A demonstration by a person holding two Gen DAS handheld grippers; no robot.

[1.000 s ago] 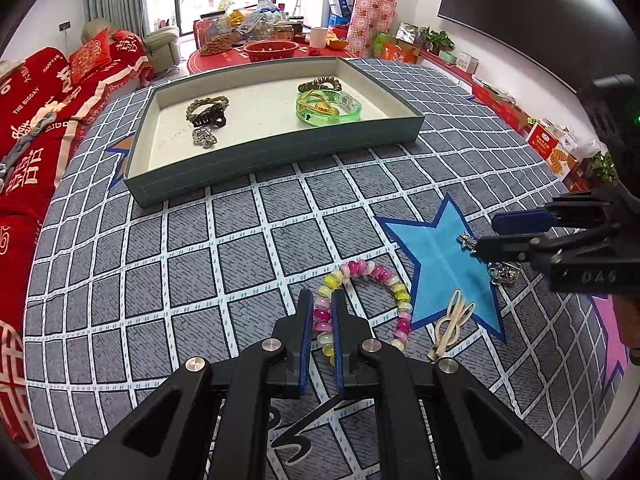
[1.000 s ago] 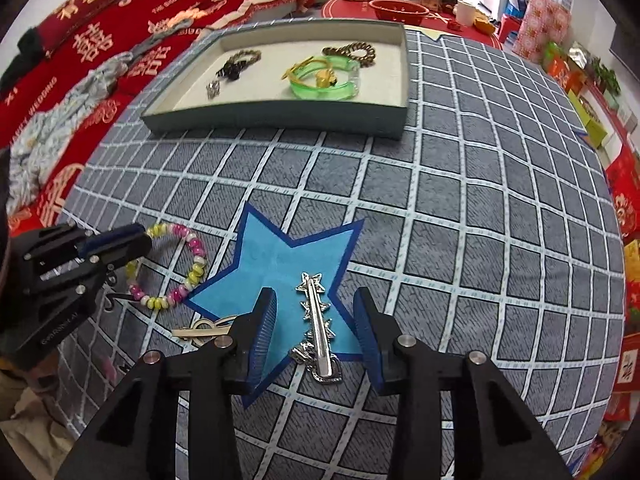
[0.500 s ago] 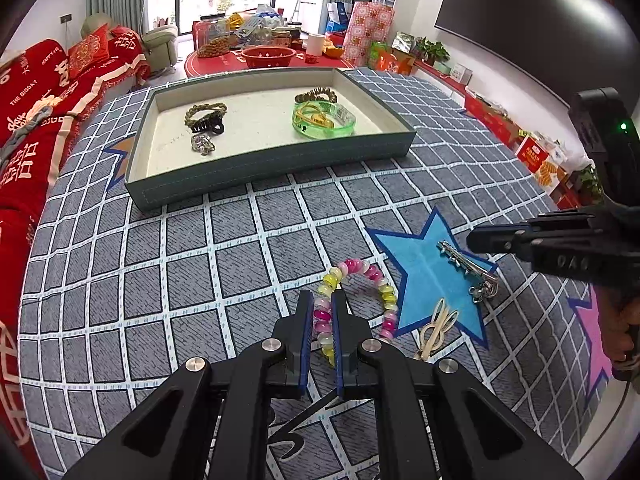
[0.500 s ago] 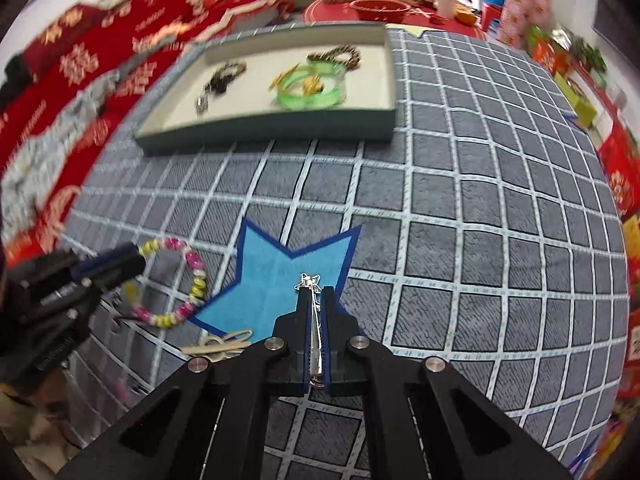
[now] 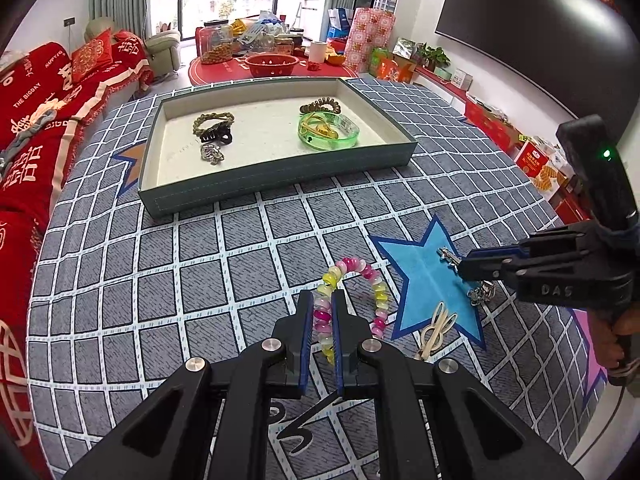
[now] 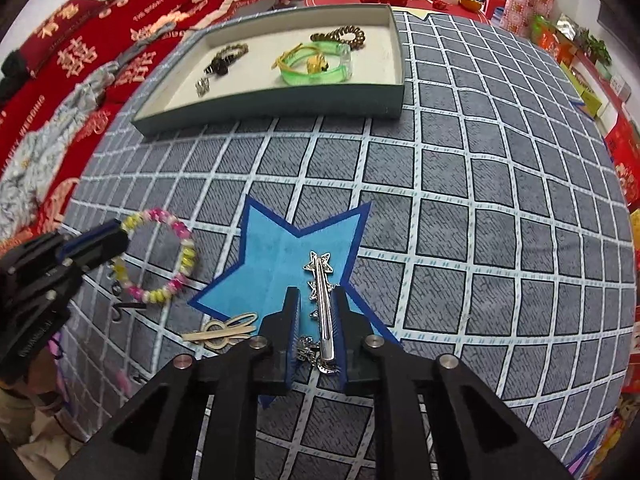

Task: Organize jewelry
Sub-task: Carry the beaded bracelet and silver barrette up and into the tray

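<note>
Both claws loaded rn. Left claw (image 5: 320,322) is clamped on the pink/yellow/white beaded bracelet (image 5: 374,280), the rest of the loop hanging out past the tips. Right claw (image 6: 316,322) has the silver star-studded metal hair clip (image 6: 322,304) between its pads; its jaws just eased apart a touch after closing, and the clip sits against the right pad w/ a small gap on the left, so imo the grip's a bit loose.

The clip's long axis runs straight along the fingers, pointing at the shallow grey-green rectangular tray (image 6: 280,110), which sits well ahead of both claws. Beige oval loop clip (image 6: 224,332) lies just left of the right claw, on the grid-patterned grey surface (image 6: 480,240).
</note>
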